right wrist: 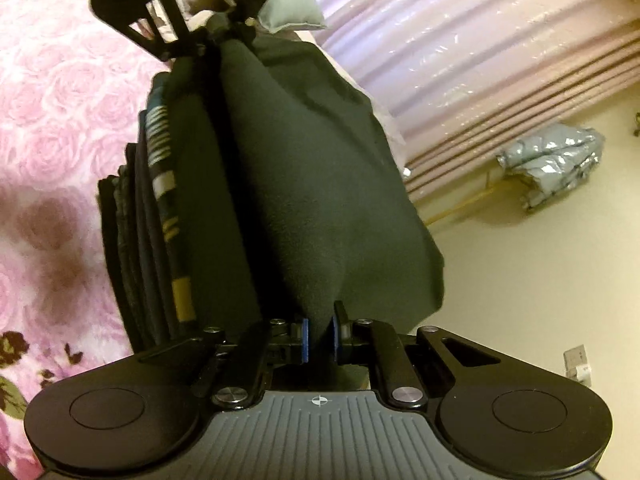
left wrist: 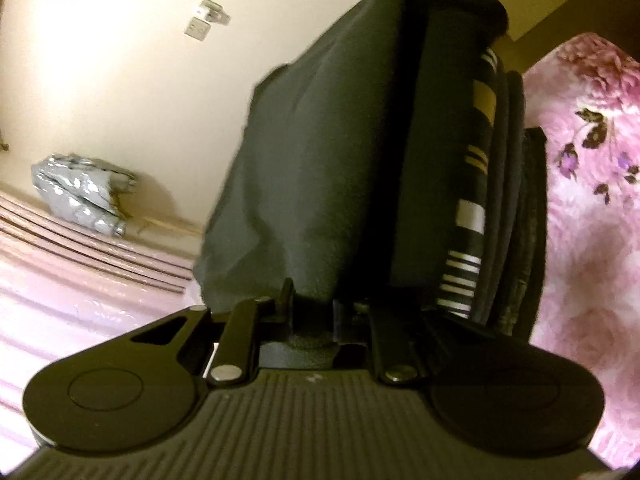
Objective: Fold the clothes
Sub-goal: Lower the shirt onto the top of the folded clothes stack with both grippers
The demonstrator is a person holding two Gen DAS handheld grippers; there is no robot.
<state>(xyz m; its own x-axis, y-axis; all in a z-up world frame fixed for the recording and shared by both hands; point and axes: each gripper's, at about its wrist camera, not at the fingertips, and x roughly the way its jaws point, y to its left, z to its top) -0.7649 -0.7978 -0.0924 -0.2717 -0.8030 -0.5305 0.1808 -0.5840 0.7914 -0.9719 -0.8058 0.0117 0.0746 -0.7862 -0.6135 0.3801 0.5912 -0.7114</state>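
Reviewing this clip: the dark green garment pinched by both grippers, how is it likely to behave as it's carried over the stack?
The dark green garment is probably floppy: it sags in soft folds between the right gripper and left gripper. It looks light, hanging from two small pinches. Its matte, fleecy surface likely resists slipping, though a loose edge may drag on the folded stack.

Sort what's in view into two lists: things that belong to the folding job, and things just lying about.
Part of the job:
- dark green garment, pinched at opposite ends by both grippers
- left gripper
- right gripper
- stack of folded clothes beside it

Lying about:
- pink floral bedspread
- silver crumpled bag on the floor
- wall socket
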